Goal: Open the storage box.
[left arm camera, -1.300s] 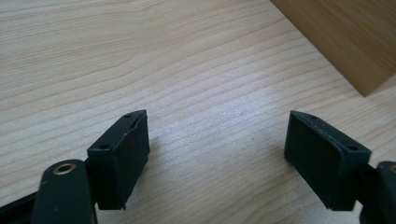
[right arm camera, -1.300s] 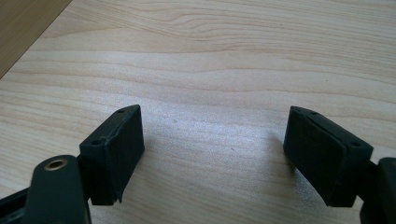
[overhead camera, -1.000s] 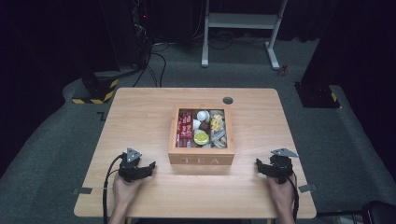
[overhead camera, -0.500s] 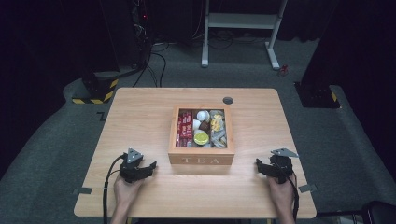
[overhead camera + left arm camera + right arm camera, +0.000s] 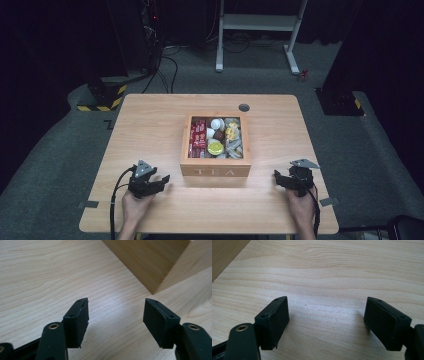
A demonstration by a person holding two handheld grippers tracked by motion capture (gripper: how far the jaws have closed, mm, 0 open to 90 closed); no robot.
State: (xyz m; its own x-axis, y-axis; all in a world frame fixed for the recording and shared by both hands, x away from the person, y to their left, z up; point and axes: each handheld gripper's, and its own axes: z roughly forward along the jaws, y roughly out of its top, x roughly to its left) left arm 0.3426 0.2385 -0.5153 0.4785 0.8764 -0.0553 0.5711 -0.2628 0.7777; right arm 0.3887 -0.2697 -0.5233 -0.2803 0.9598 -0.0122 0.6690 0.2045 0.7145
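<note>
A wooden box (image 5: 216, 169) lettered TEA stands open in the middle of the table (image 5: 150, 120), holding red packets (image 5: 198, 137), a yellow-lidded pot (image 5: 215, 147) and other small items. My left gripper (image 5: 164, 180) rests on the table left of the box, jaws pointing right toward it. In the left gripper view (image 5: 116, 320) the jaws have just been closing, still apart with nothing between them, the box corner (image 5: 152, 267) ahead. My right gripper (image 5: 276, 179) rests right of the box, open and empty; in the right gripper view (image 5: 325, 323) only bare wood lies between its jaws.
A round cable hole (image 5: 244, 107) sits in the table behind the box. Beyond the table are a white desk frame (image 5: 260, 30), a yellow-and-black striped base (image 5: 102, 97) and cables on grey floor. The table's front edge lies just under both hands.
None of the table's things have shifted. Both hands stay where they were; the left gripper's jaws look slightly narrower than before.
</note>
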